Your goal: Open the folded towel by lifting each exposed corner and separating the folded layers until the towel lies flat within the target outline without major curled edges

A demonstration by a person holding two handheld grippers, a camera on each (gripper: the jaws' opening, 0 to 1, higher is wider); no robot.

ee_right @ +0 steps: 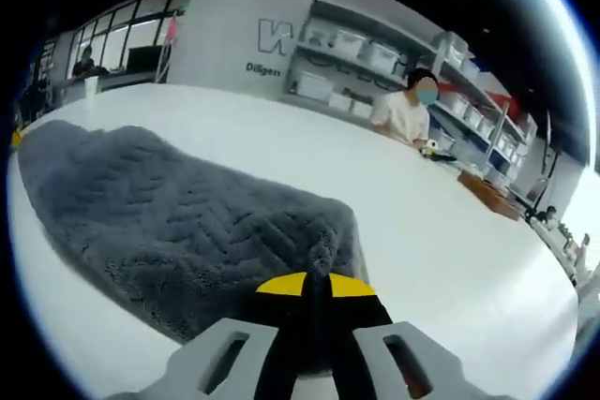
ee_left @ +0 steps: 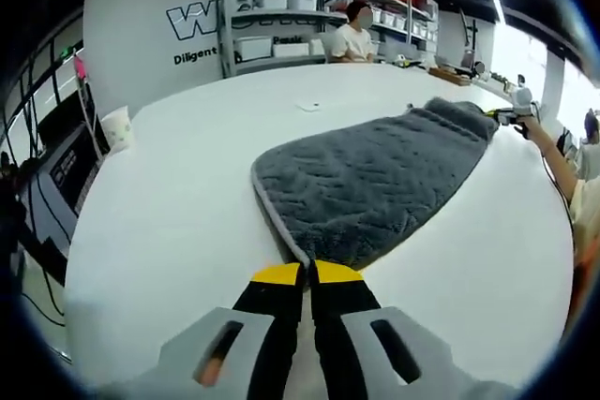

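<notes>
Left tongs [ee_left: 307, 274], right tongs [ee_right: 315, 285] pinch opposite towel [ee_left: 375, 185] ends.

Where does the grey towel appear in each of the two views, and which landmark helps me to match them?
Left gripper view: the grey towel runs from the left tool at bottom centre up to the right.
Right gripper view: the towel runs from the right tool at bottom centre up to the left edge.
Shared landmark: the grey shelves against the wall.

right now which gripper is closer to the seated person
The right gripper: it holds the towel end toward the seated person; the left gripper holds the opposite end.
</notes>
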